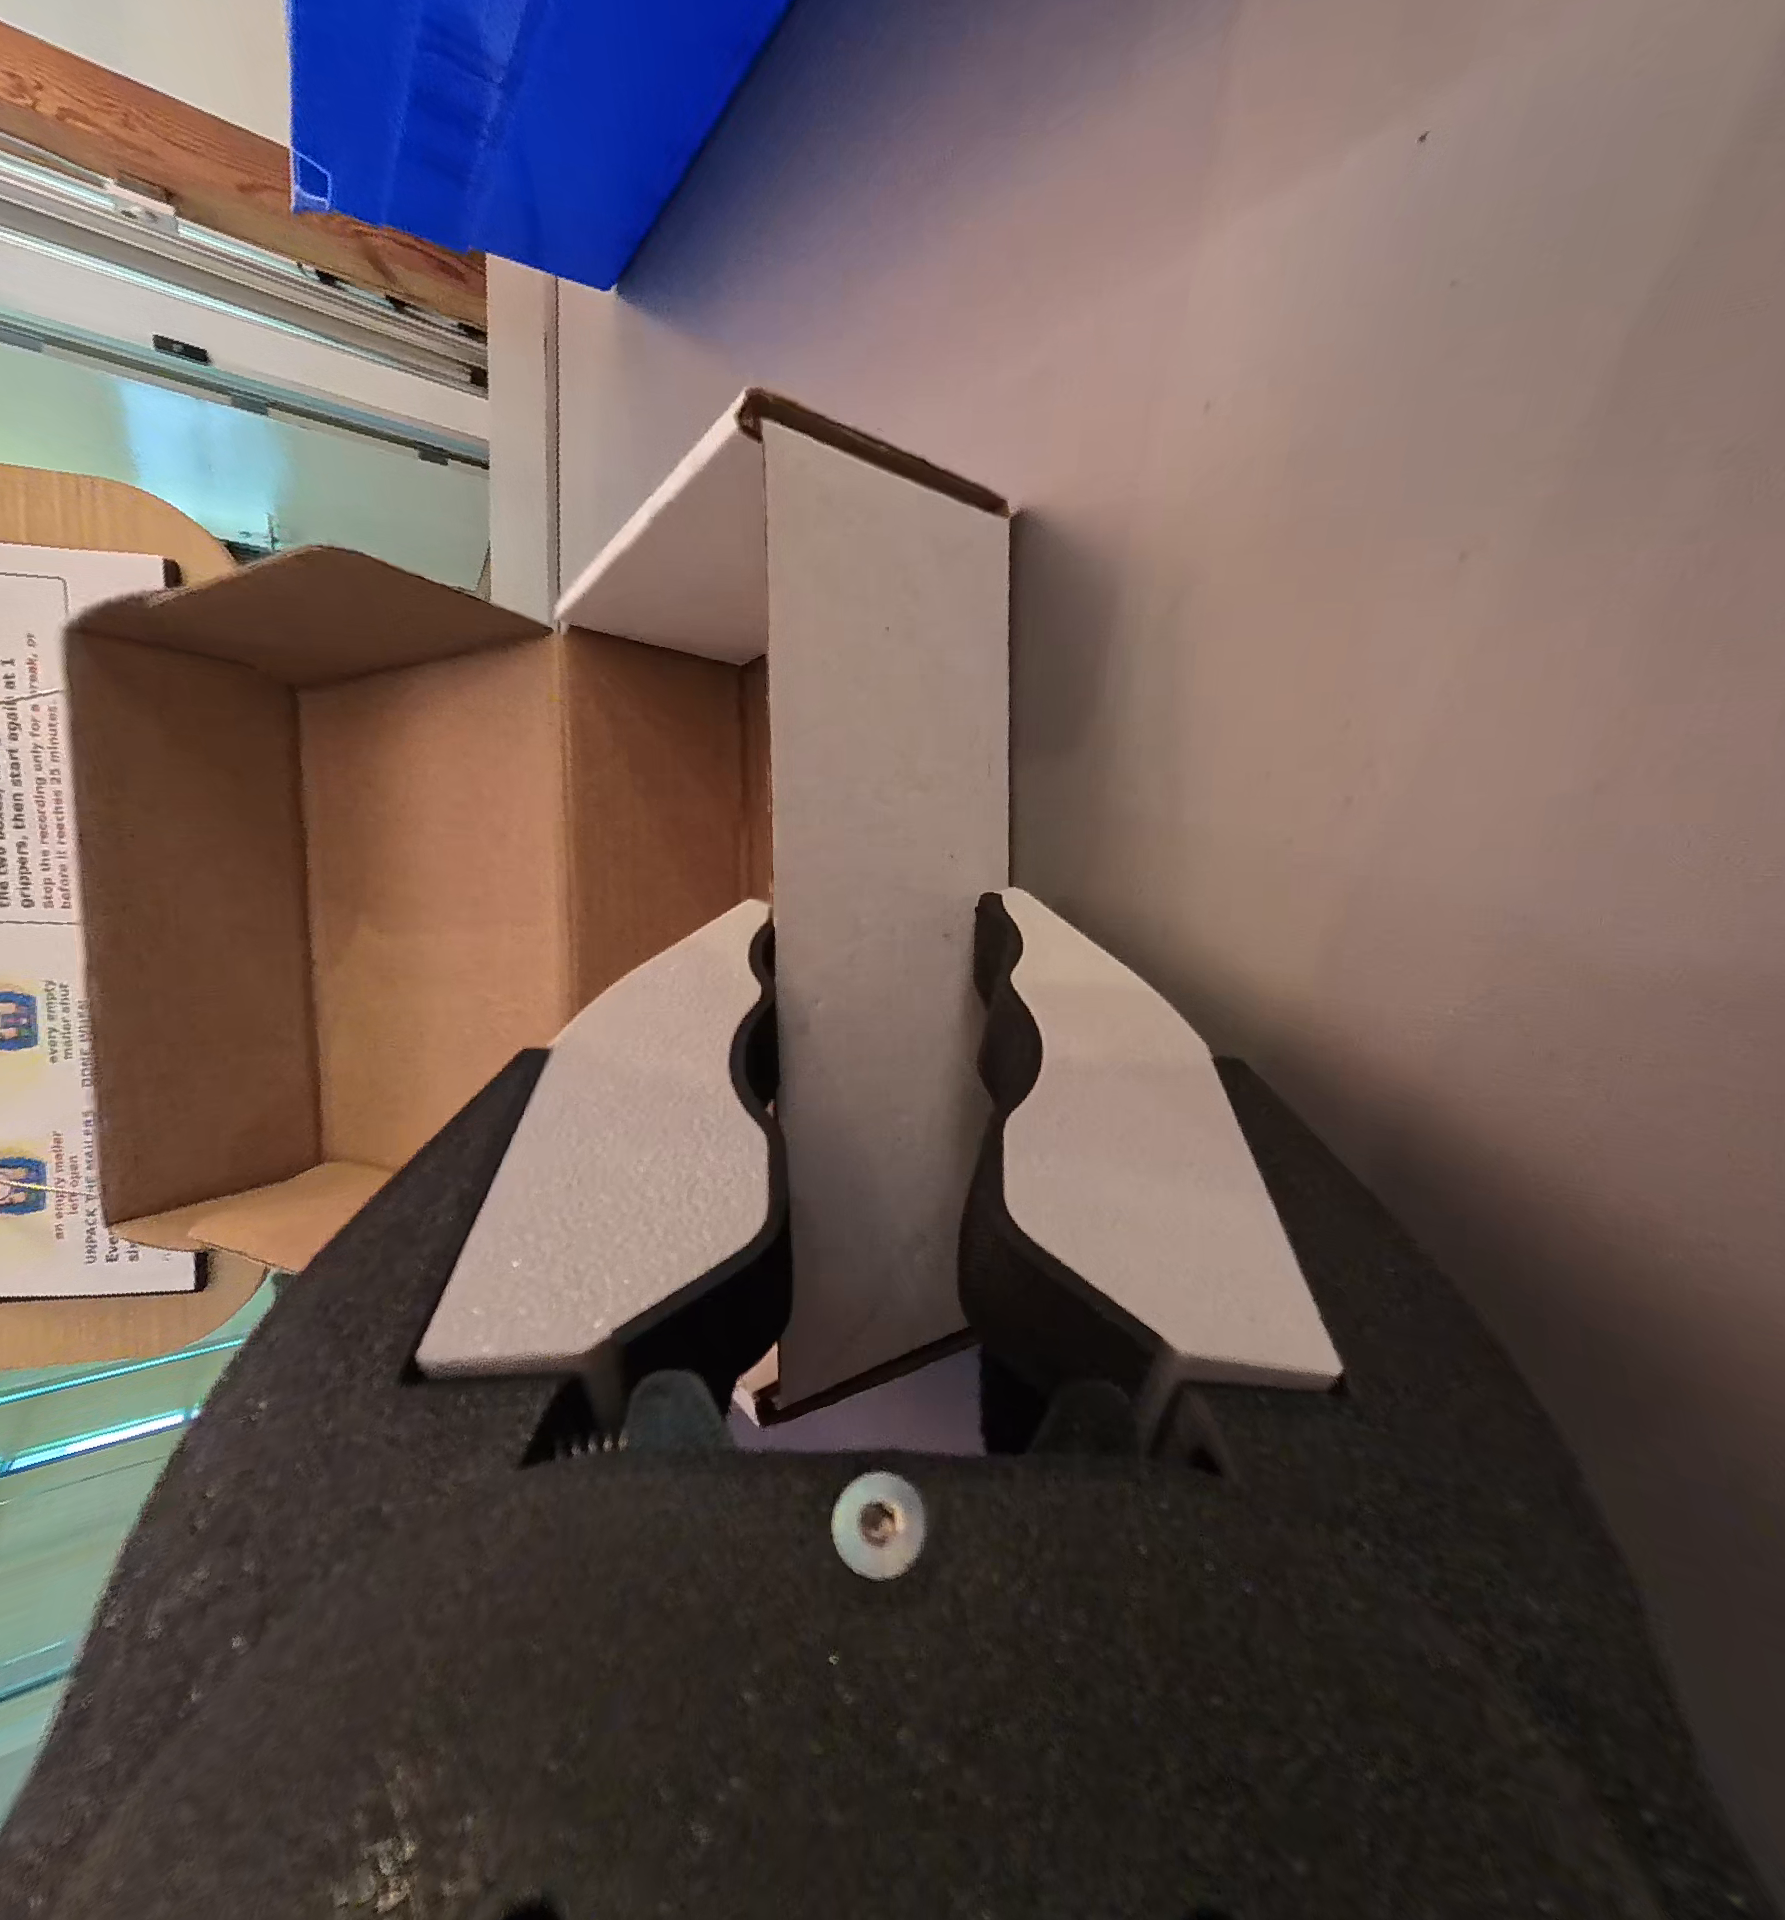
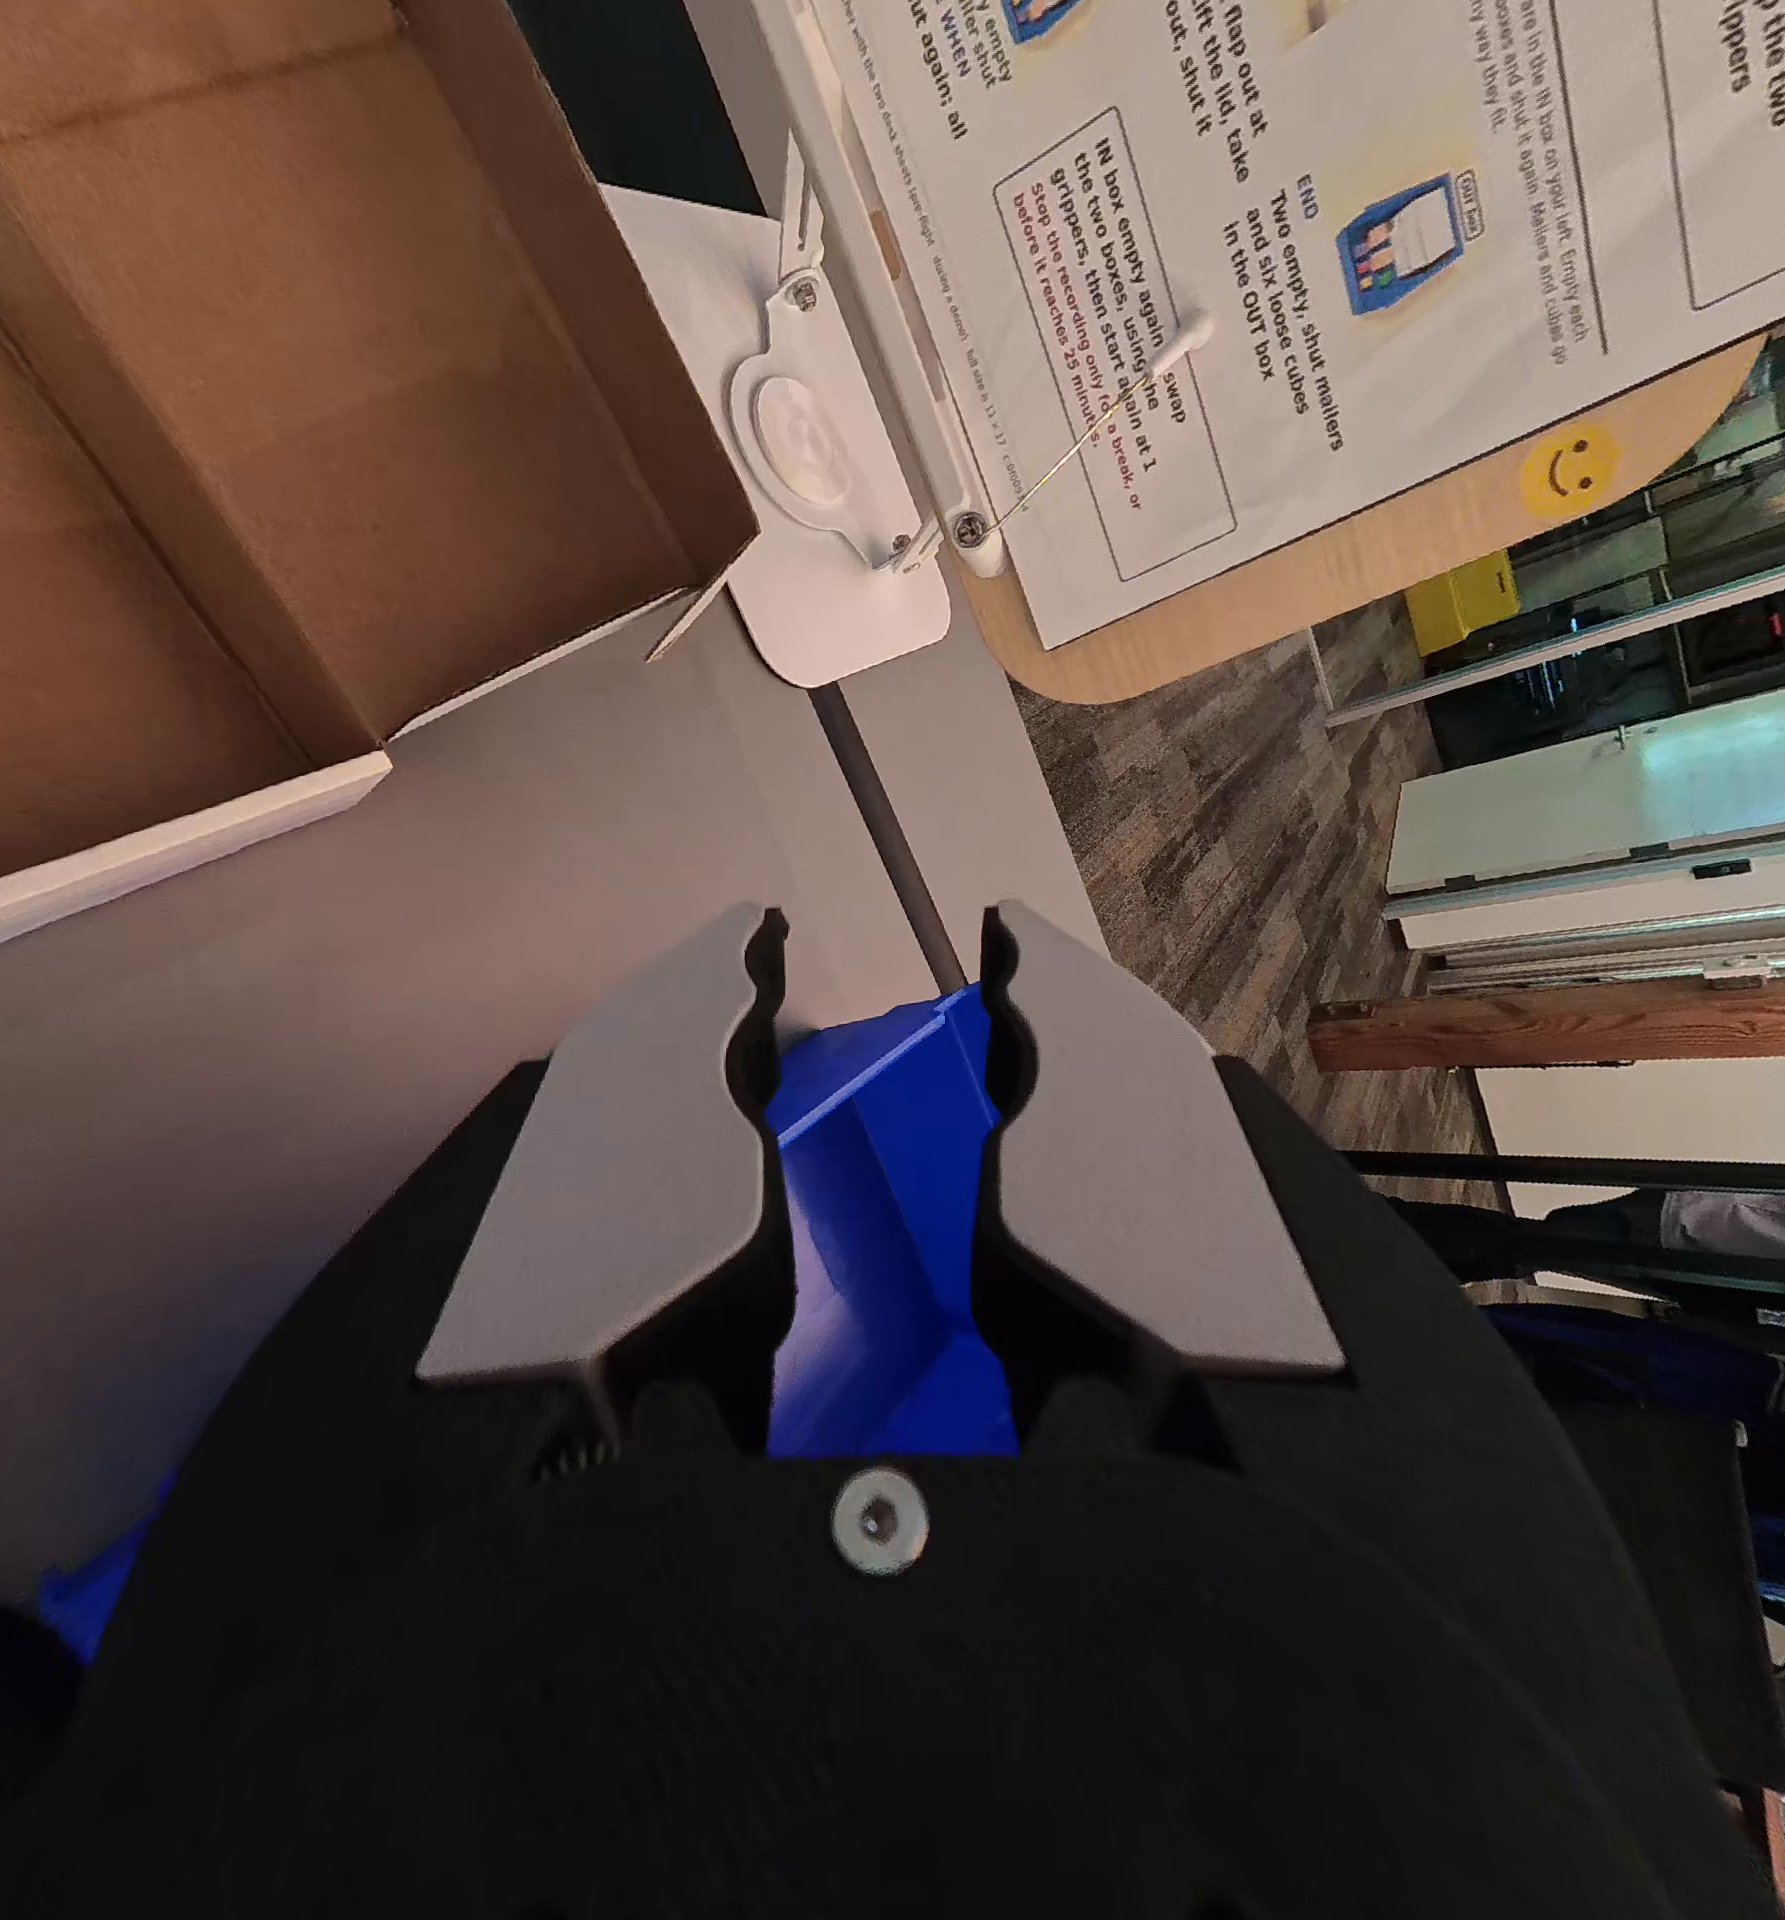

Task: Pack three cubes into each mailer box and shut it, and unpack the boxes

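The left gripper (image 1: 872, 914) has its fingers clamped on the front wall of the white mailer box (image 1: 883, 831), one finger inside and one outside, and that pinch looks meant to pin the box steady on the grey table (image 1: 1387, 727). The lid (image 1: 348, 883) stands thrown open on the left, brown inside showing, so the mouth is free for loading or emptying. No cubes in sight; the box interior is mostly hidden, so I can't say whether it's full. The right gripper (image 2: 877, 925) hangs with fingers parted, holding nothing, above the blue bin (image 2: 888, 1195) near the table's edge, probably the place for cubes.
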The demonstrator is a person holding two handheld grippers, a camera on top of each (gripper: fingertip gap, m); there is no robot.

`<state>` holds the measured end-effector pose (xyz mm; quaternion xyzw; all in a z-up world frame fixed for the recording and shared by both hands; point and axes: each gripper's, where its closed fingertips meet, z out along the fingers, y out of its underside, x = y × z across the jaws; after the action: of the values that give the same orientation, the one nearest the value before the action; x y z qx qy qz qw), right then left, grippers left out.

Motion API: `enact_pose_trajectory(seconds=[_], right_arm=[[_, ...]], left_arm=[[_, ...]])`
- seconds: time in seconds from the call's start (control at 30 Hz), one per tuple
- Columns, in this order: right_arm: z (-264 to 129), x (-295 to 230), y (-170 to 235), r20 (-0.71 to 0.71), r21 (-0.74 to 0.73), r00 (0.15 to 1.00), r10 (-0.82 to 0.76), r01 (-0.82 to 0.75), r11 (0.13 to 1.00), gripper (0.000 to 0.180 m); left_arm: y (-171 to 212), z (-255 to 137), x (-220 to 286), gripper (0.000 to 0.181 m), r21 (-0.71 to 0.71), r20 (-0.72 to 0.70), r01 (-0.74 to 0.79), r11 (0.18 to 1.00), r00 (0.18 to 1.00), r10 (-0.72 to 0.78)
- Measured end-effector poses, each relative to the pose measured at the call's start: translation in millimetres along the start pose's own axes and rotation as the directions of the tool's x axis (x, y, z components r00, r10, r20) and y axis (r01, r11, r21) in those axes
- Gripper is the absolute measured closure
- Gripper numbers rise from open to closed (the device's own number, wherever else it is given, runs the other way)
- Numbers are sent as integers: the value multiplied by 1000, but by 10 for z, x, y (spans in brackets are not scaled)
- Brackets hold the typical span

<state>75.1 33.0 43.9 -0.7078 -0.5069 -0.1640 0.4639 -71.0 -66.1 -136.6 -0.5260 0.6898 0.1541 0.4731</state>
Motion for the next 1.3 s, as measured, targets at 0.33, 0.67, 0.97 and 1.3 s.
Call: enact_pose_trajectory(seconds=[0.33, 0.67, 0.97, 1.3], right_arm=[[8, -14, 47, 6, -18, 1000, -11, 12, 1000, 142], [14, -58, 44, 19, -28, 999, -39, 40, 999, 142], [-23, -41, 55, 36, -21, 999, 32, -31, 999, 141], [-181, 115, 65, 33, 52, 988, 154, -155, 987, 137]], left_arm=[[82, -208, -183, 143, 5, 25, 118, 993, 993, -118], [-127, -358, -296, 144, 101, 65, 155, 983, 985, -162], [-287, -718, -694, 147, 293, 22, 432, 853, 889, -458], [520, -1754, -1528, 143, 392, 122, 693, 605, 612, -781]])
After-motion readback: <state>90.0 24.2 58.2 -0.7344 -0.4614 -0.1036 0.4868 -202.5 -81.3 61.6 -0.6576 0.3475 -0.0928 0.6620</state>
